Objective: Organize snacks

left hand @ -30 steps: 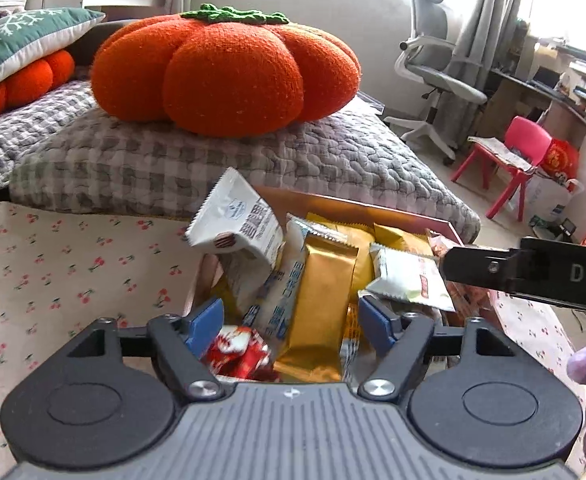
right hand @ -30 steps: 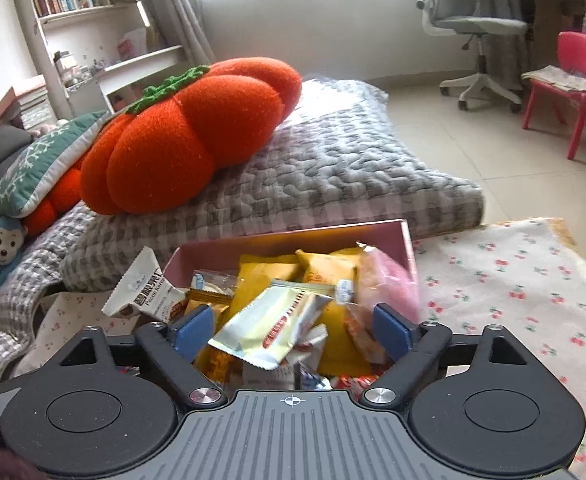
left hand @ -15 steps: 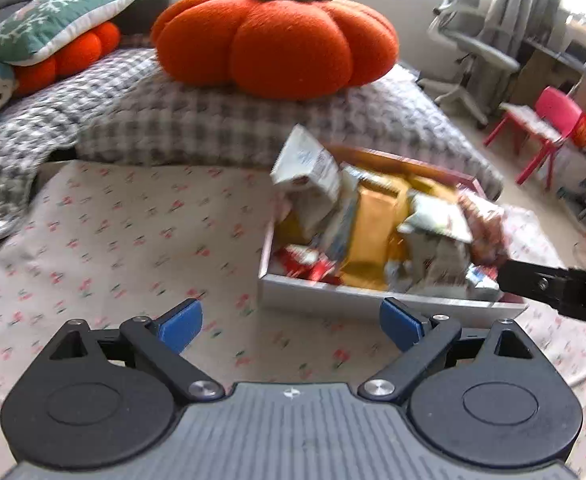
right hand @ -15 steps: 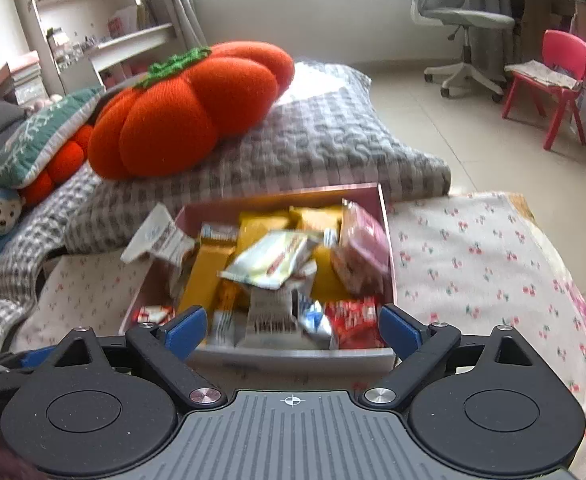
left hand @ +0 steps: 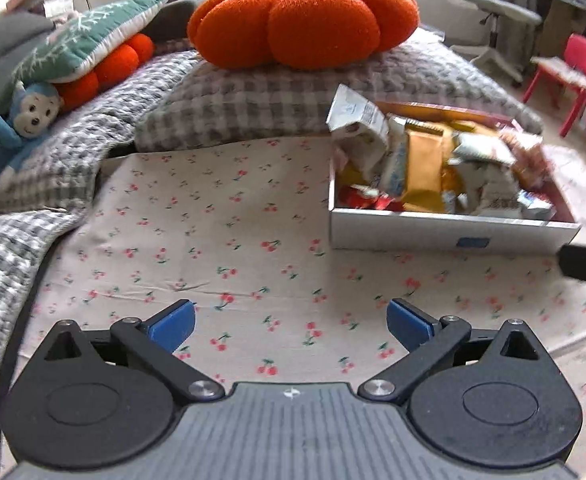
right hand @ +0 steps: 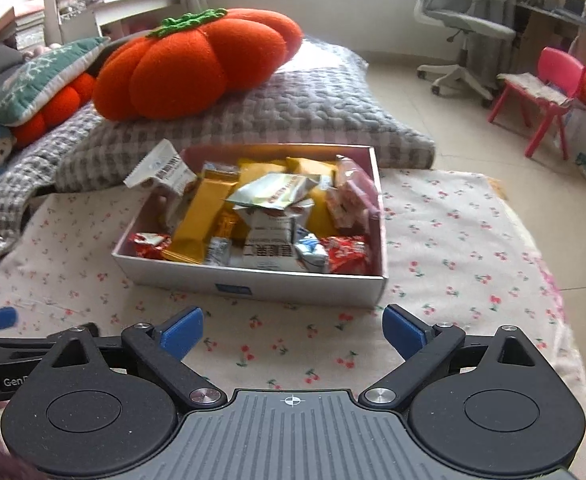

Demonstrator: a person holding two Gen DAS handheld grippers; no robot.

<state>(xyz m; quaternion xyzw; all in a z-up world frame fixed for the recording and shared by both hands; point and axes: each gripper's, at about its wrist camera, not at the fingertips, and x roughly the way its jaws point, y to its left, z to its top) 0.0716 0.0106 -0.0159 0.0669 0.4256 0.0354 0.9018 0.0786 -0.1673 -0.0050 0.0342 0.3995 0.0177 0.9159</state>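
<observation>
**Both tongs drawn back from the filled snack box.**
The left tongs (left hand: pixel 291 326) and right tongs (right hand: pixel 293 330) stood wide and empty above the cherry-print cloth (left hand: pixel 213 240); a second earlier both hung over the snacks (right hand: pixel 265 216). These lay heaped in the box (right hand: pixel 253 284), one white packet (right hand: pixel 161 172) overhanging its rim, suggesting sorting was near complete.

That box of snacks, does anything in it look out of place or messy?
Yes. In the box, the packets lie jumbled, and one white packet at the far left corner sticks up and leans out over the rim instead of lying inside.
</observation>
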